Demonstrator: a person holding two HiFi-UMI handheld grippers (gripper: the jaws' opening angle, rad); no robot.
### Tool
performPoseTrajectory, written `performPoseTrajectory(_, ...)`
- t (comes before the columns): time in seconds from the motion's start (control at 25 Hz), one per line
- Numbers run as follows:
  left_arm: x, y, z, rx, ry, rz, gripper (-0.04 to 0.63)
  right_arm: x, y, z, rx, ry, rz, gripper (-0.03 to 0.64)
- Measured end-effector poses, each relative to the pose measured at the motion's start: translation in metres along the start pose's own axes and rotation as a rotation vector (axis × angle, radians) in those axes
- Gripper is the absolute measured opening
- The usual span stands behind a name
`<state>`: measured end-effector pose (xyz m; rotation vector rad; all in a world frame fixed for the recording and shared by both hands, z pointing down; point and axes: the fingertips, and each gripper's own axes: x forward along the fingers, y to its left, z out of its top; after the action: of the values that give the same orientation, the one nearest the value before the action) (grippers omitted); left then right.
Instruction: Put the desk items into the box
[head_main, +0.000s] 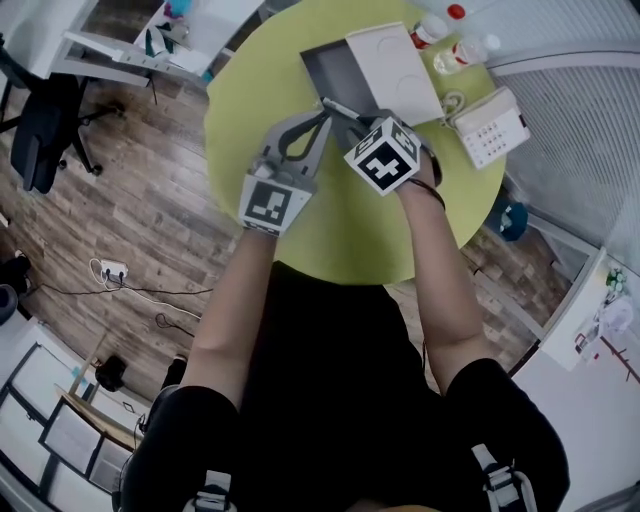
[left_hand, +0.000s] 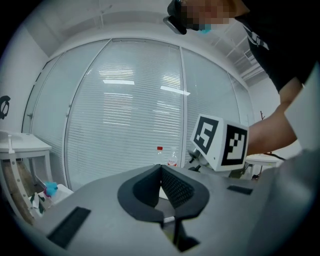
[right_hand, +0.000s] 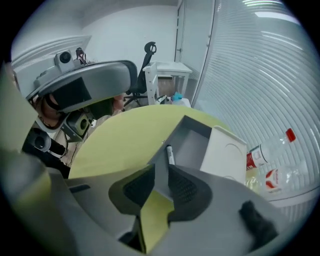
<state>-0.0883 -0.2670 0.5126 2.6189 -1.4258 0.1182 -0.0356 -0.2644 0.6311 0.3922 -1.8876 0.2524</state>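
Head view: round yellow-green worktop (head_main: 350, 220), open grey box (head_main: 335, 65) at its far side, white lid (head_main: 395, 70) lying just beside the box on its right. Black marker (head_main: 338, 106) lies at the box's near rim. Can't tell if it is fully inside or resting on the edge.

Right gripper (head_main: 358, 122) sits at the near end of the marker. In the right gripper view its jaws (right_hand: 161, 170) stand a narrow gap apart with nothing between the pads. Only box wall and worktop (right_hand: 130, 135) show through the gap. The marker (right_hand: 169, 151) lies just past the jaw tips, along the left wall of the box (right_hand: 192, 137), with the lid (right_hand: 222, 155) to the right.

Left gripper (head_main: 312, 125) is just beside the right one, over the worktop near the box corner. In the left gripper view its jaws (left_hand: 161, 170) are closed pad to pad and empty, tilted up towards the blinds, with the right gripper's marker cube close on the right.

Still out on the worktop: two clear bottles, one red-capped (head_main: 430, 30) and one with a red label (head_main: 460, 55), past the lid, and a white keypad device (head_main: 490, 128) near the right edge. The bottles also show in the right gripper view (right_hand: 267, 150), (right_hand: 277, 177). Black office chair (head_main: 40, 130) on the wooden floor, far left.
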Motion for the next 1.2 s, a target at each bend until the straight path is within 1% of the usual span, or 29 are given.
performPoseTrajectory(0.08,-0.006,-0.007,0.006,0.002,0.003,-0.020,0.011,-0.014,0.007,0.003,0.015,-0.024,-0.002,0.089)
performPoseTrajectory(0.2,-0.015,-0.023,0.017,0.010,0.009,-0.060,0.011,-0.036,0.022,0.003,0.046,-0.088,0.013,0.088)
performPoseTrajectory(0.32,-0.024,-0.043,0.028,0.016,0.011,-0.111,0.011,-0.059,0.038,-0.005,0.065,-0.125,-0.008,0.063)
performPoseTrajectory(0.44,-0.036,-0.063,0.037,0.019,0.018,-0.158,0.011,-0.083,0.063,-0.015,0.091,-0.153,0.005,0.028)
performPoseTrajectory(0.6,-0.048,-0.084,0.047,0.018,0.029,-0.195,0.012,-0.112,0.087,-0.028,0.140,-0.204,0.005,0.020)
performPoseTrajectory(0.68,-0.053,-0.091,0.052,0.021,0.041,-0.201,0.011,-0.130,0.094,-0.029,0.176,-0.271,-0.001,0.020)
performPoseTrajectory(0.76,-0.058,-0.098,0.058,0.019,0.050,-0.209,0.011,-0.153,0.094,-0.026,0.186,-0.368,-0.043,0.020)
performPoseTrajectory(0.84,-0.065,-0.105,0.065,0.018,0.057,-0.228,0.011,-0.178,0.094,-0.020,0.164,-0.478,-0.100,0.020)
performPoseTrajectory(0.92,-0.072,-0.111,0.072,0.026,0.062,-0.252,0.011,-0.201,0.096,-0.012,0.145,-0.588,-0.134,0.020)
performPoseTrajectory(1.04,-0.079,-0.117,0.086,0.032,0.062,-0.285,0.011,-0.232,0.094,-0.002,0.161,-0.727,-0.162,0.020)
performPoseTrajectory(1.2,-0.087,-0.121,0.108,0.032,0.047,-0.323,0.011,-0.258,0.096,0.009,0.173,-0.860,-0.184,0.020)
